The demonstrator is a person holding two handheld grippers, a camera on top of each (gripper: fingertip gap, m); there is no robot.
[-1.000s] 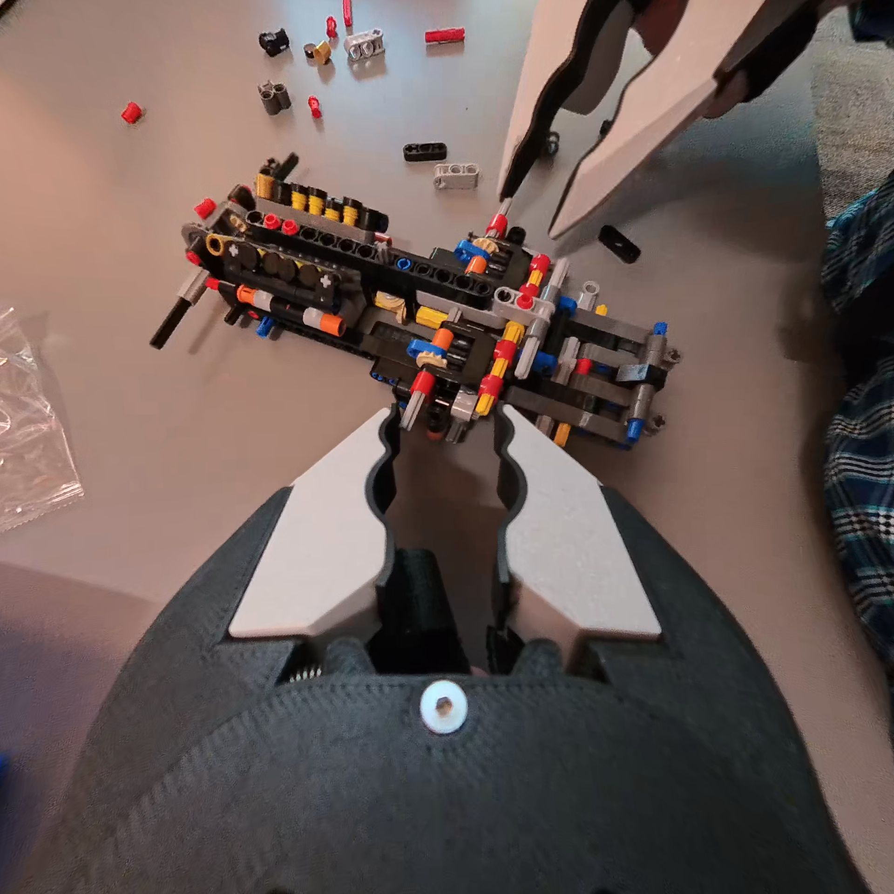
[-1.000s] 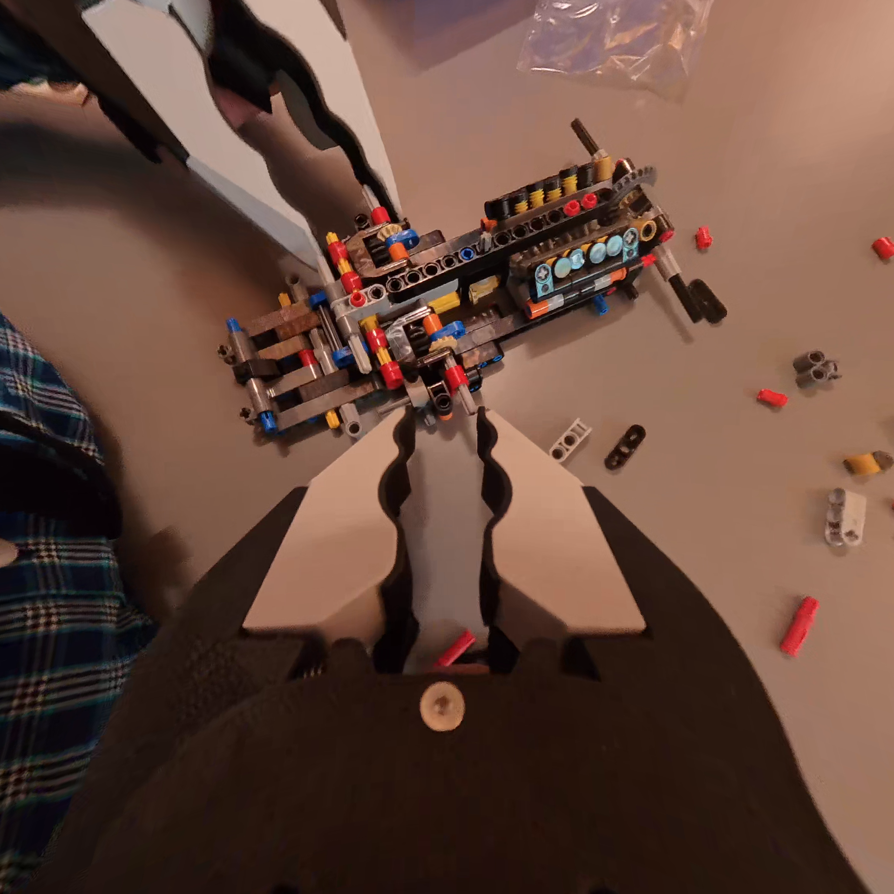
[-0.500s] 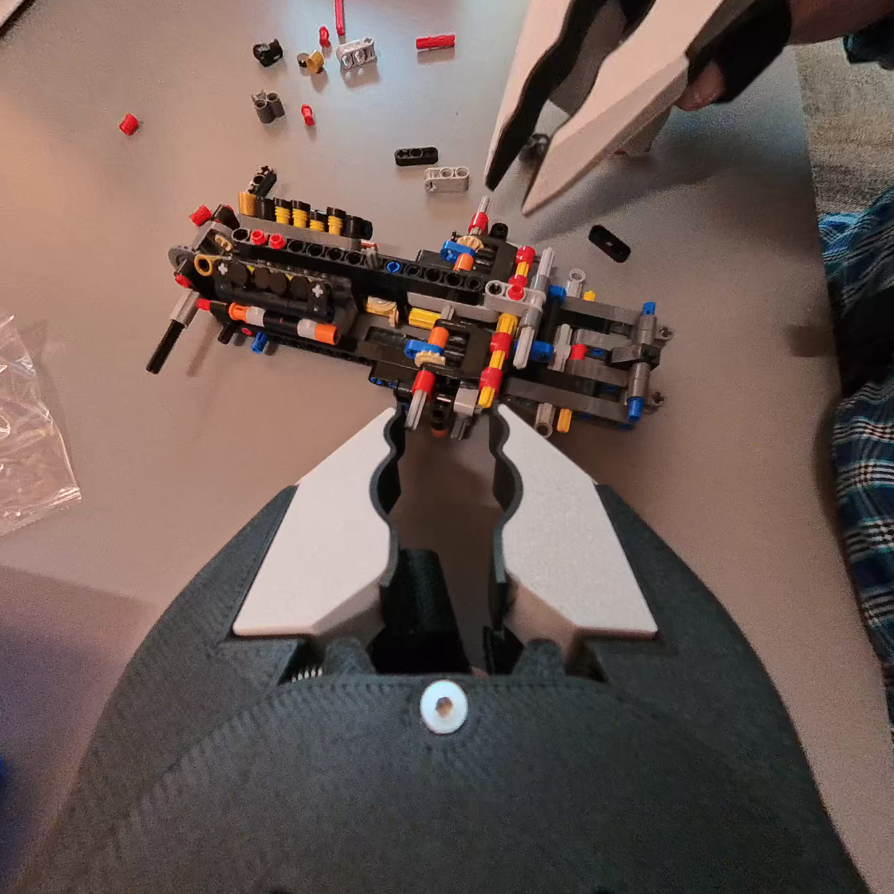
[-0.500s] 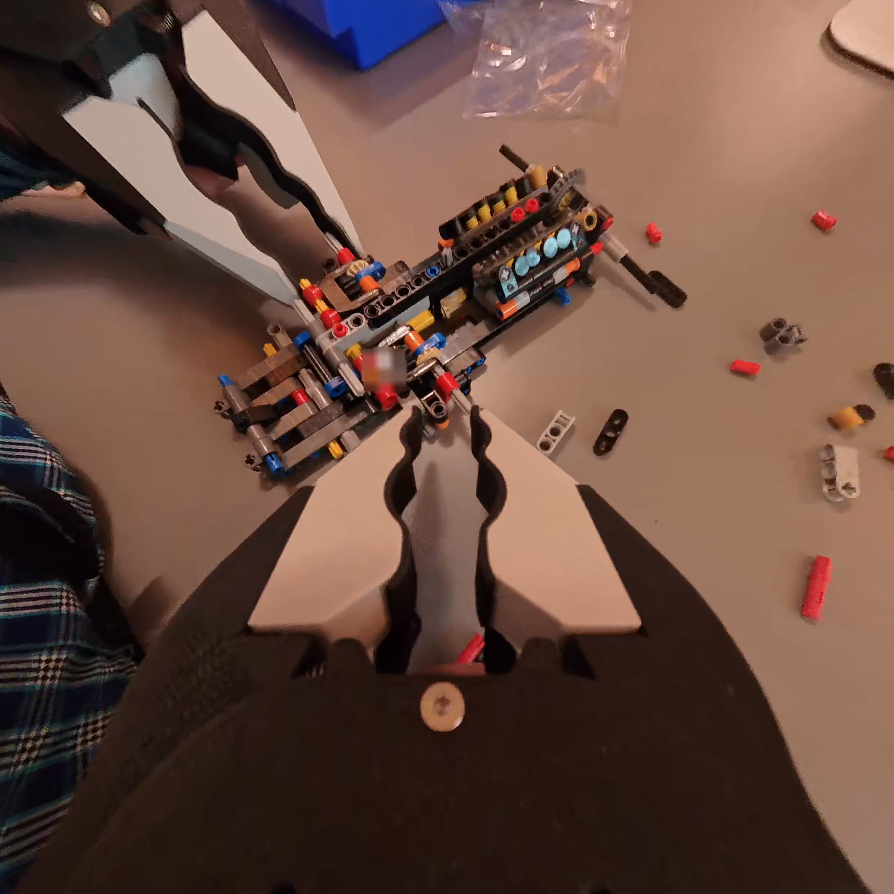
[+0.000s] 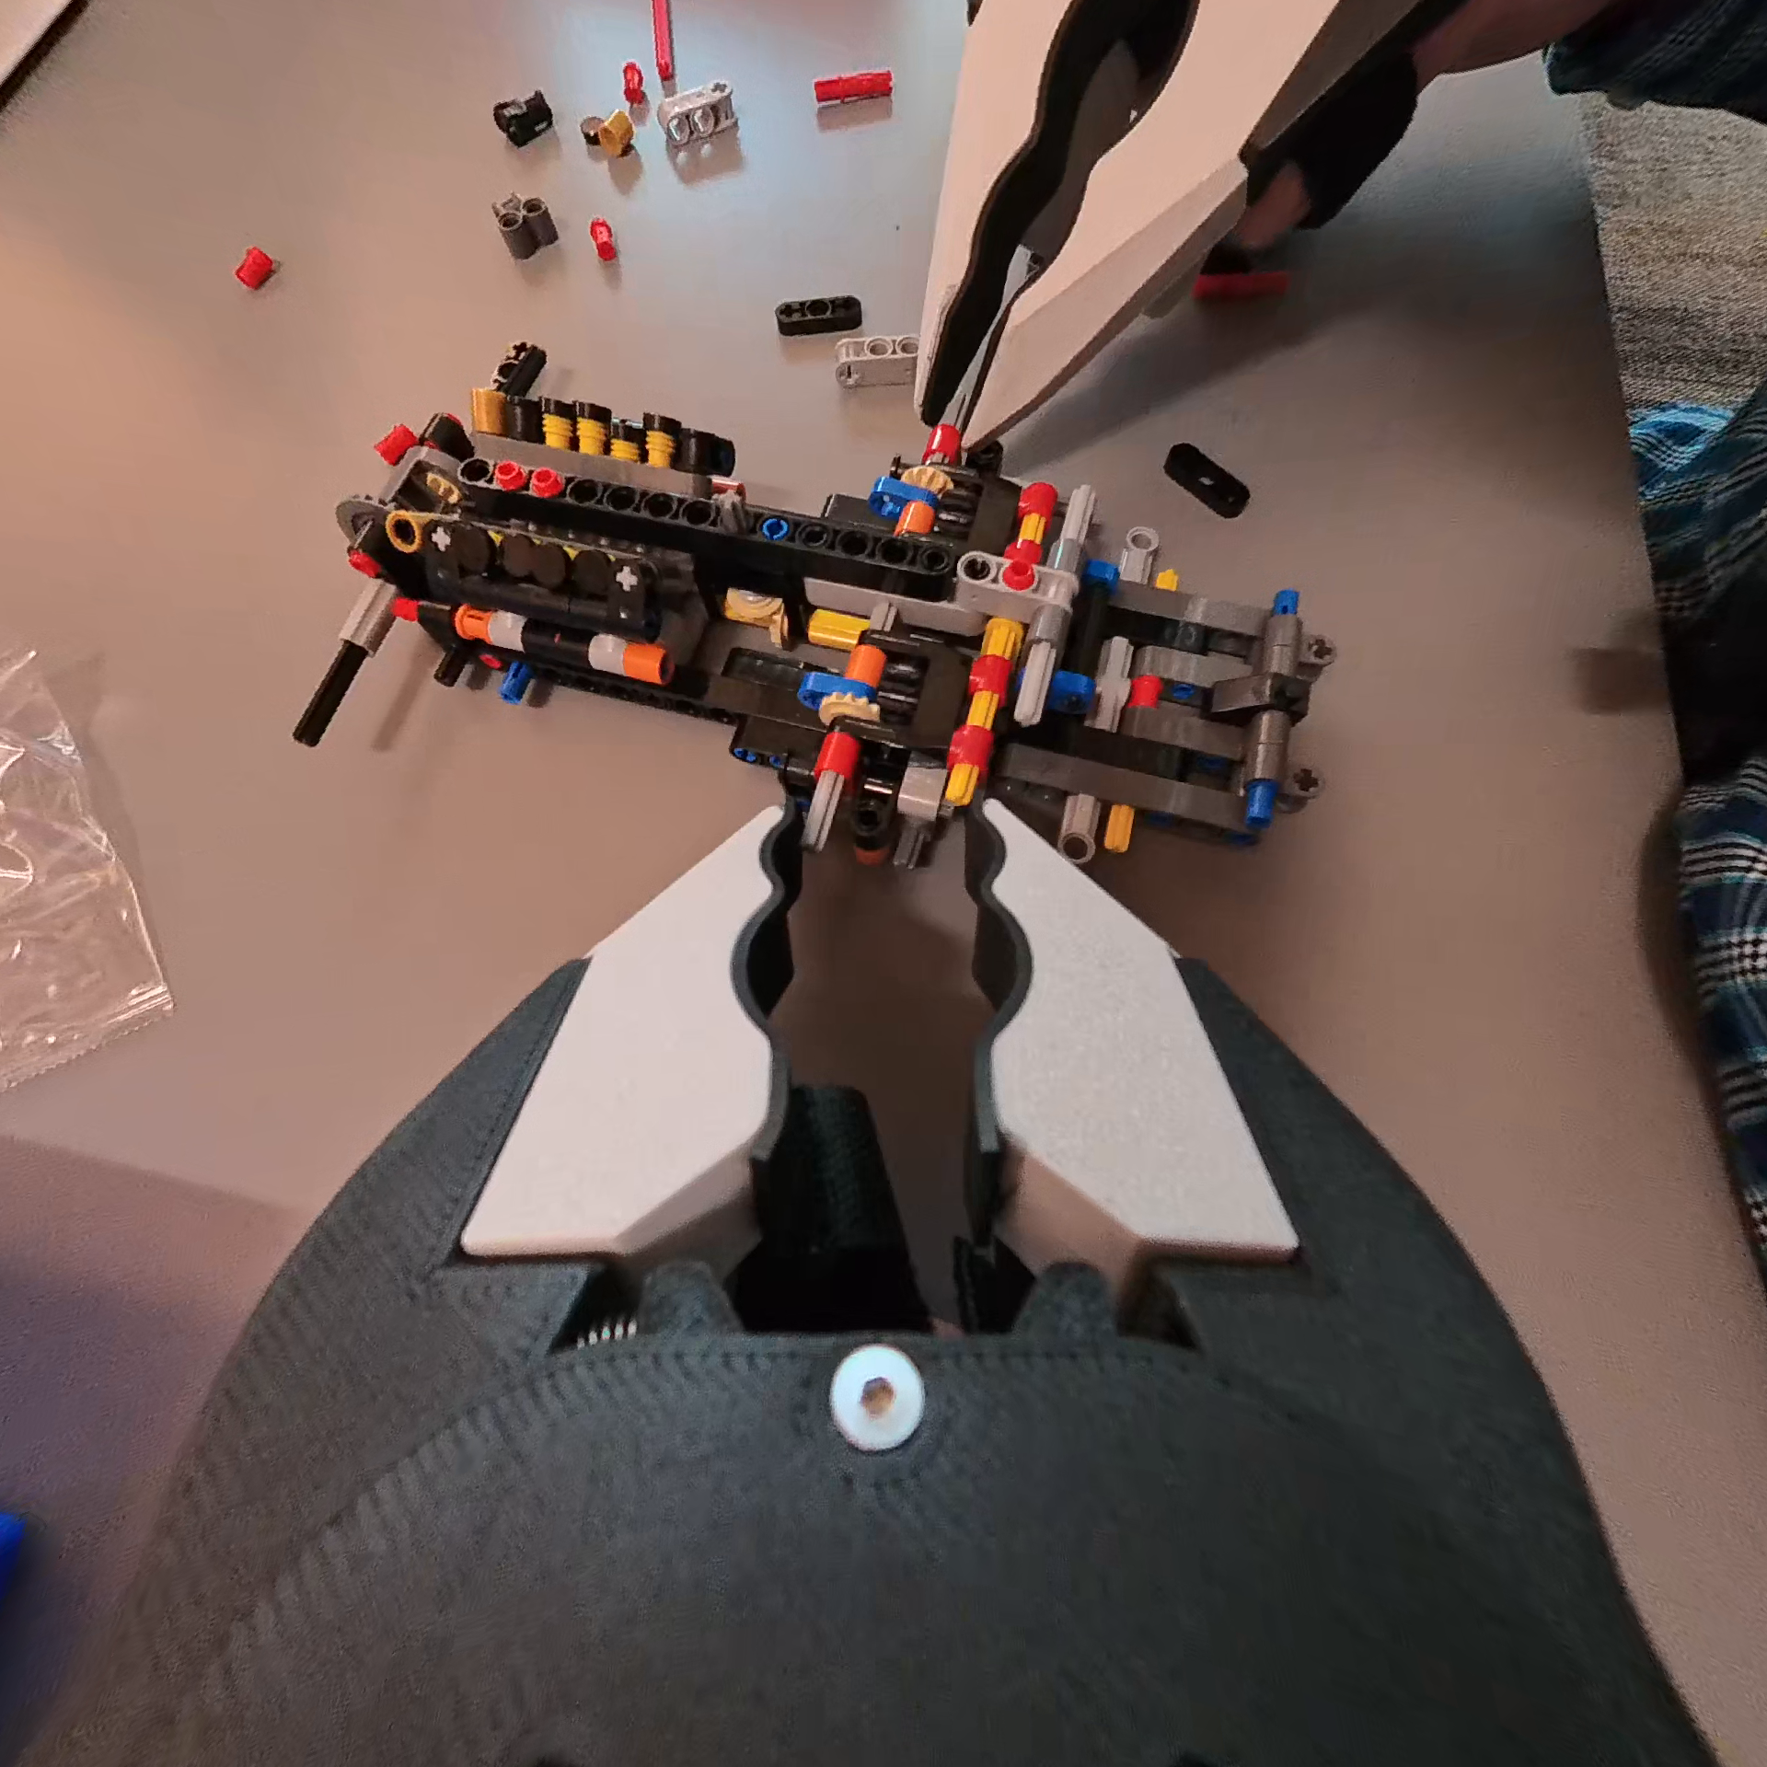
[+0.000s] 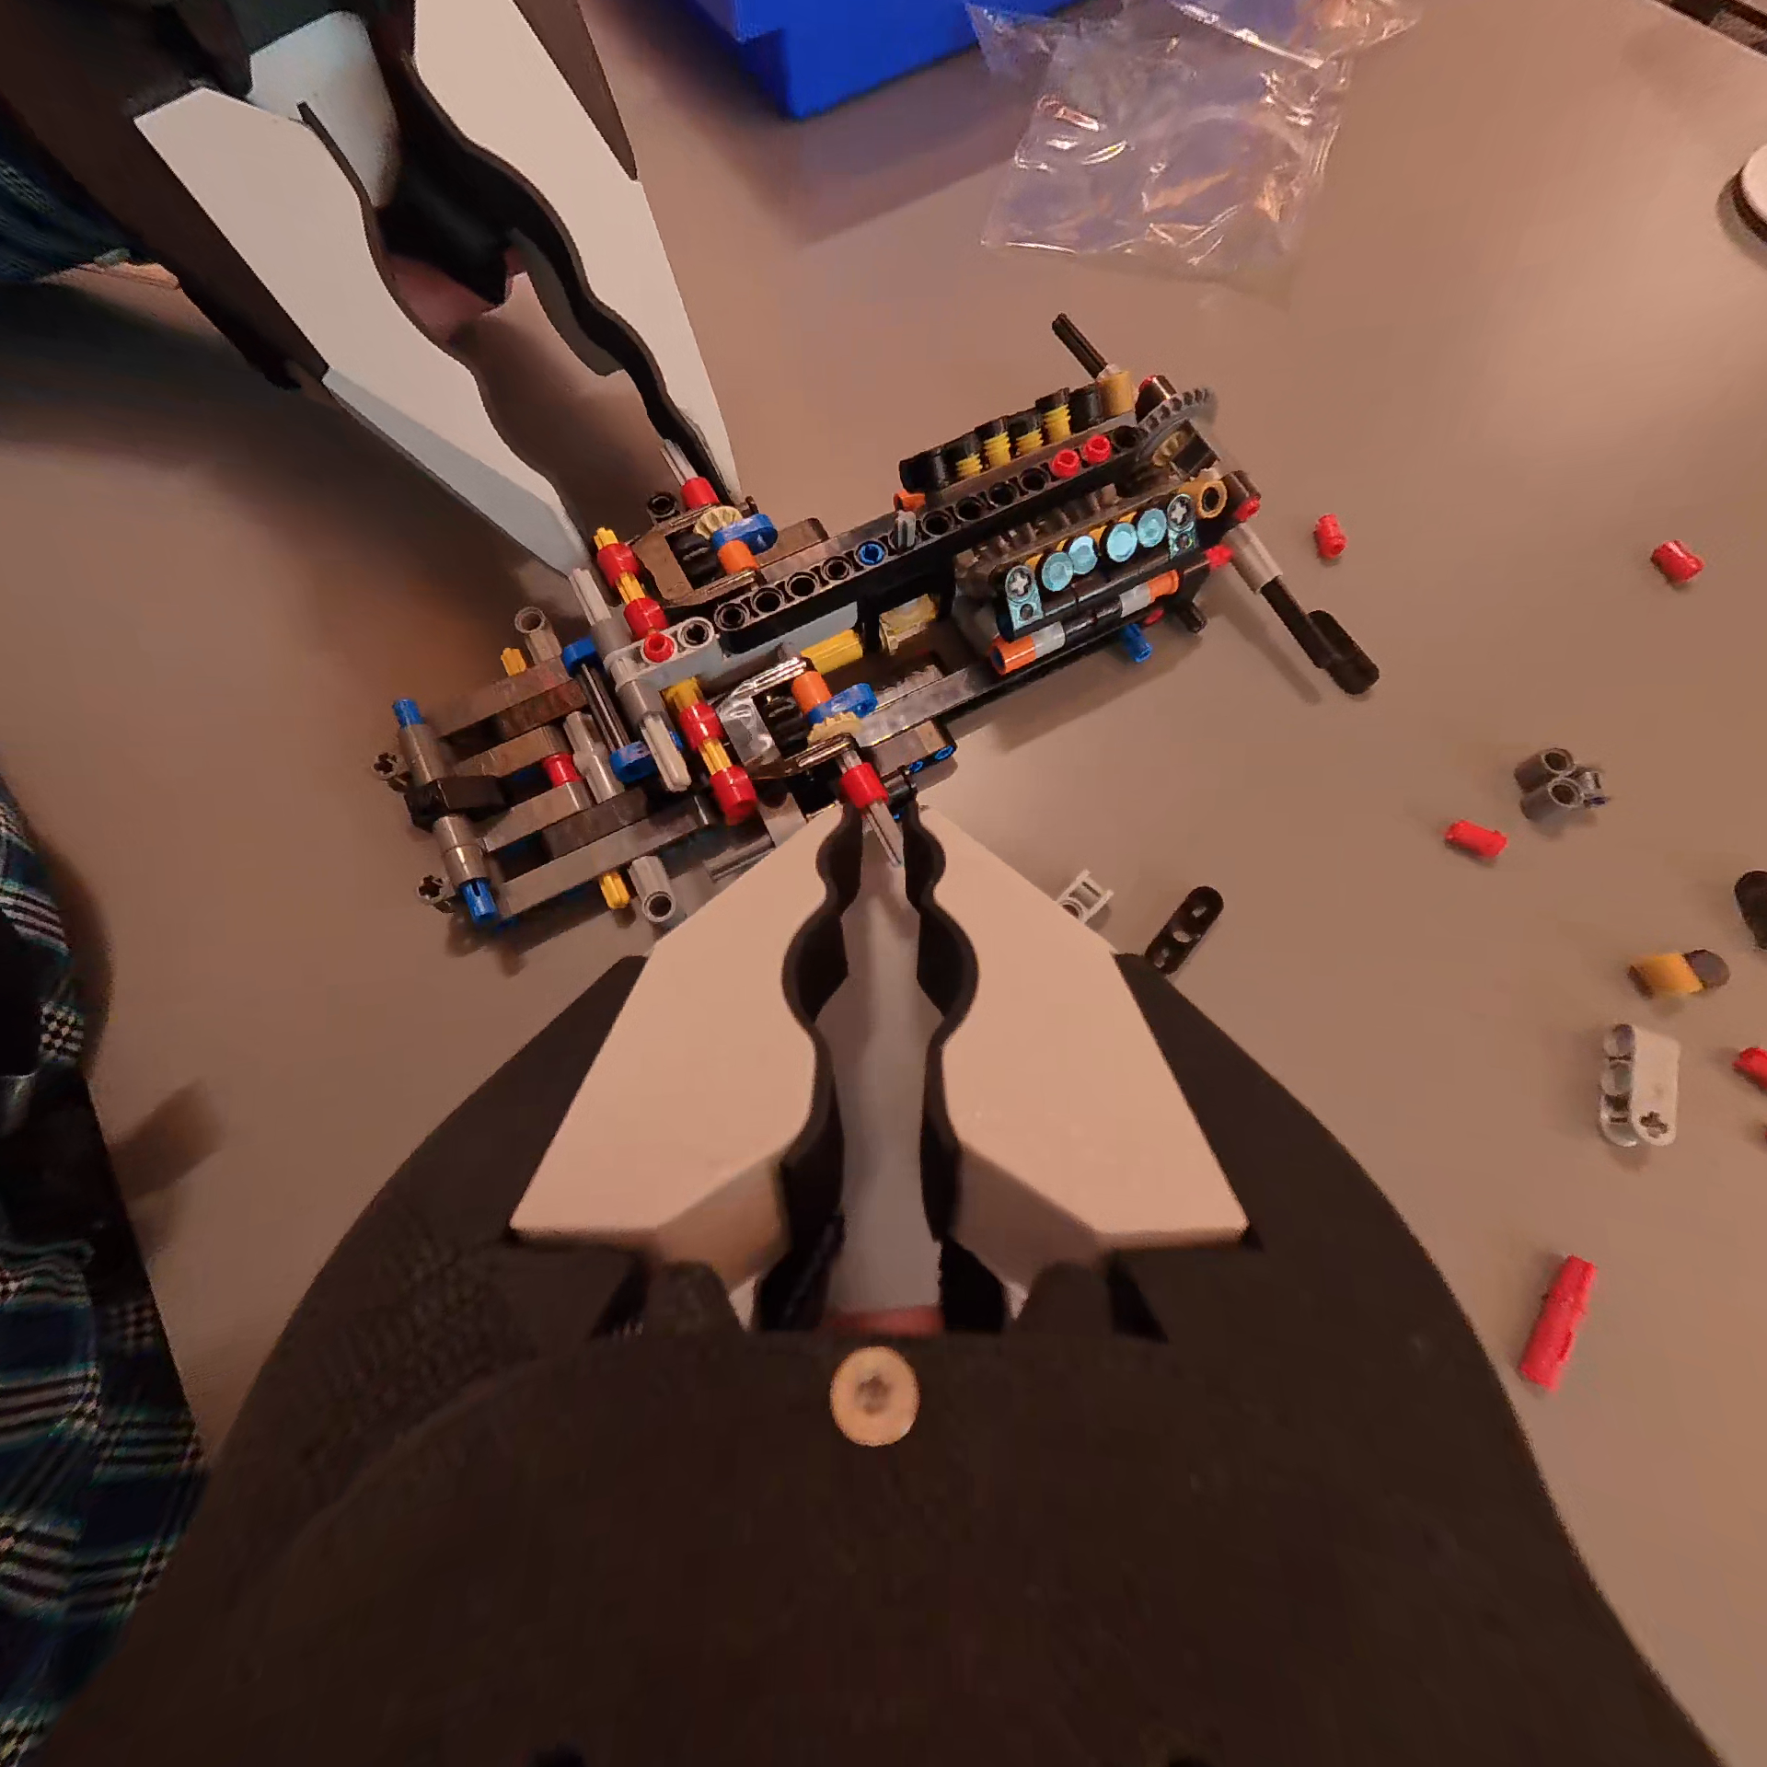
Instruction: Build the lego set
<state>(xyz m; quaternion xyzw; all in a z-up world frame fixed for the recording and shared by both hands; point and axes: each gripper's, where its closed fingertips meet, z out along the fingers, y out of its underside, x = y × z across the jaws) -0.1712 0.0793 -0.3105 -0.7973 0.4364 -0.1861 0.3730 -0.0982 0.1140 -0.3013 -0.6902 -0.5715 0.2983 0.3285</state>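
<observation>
So the left claw sits low at the near edge of the lego build, fingers spread fairly wide on either side of the grey axle with the red bushing and the small grey connector sticking out of that side. The fingertips are right up against those bits, but I can't tell if they actually pinch anything.

The build itself is a long black and grey technic chassis lying flat on the tan worktop, roughly mid-scene, with yellow, red, blue and orange pins all over it and a black axle poking out at its left end.

On the far side, the right claw has its fingers drawn in narrow around another grey axle with a red bushing; the axle tip sits between the fingertips, though it's hard to say they're truly clamped on it.

Beyond the build there's a scatter of loose pieces: red pins, grey and black connectors. A clear plastic bag lies off to the left, and a blue box sits farther out.
</observation>
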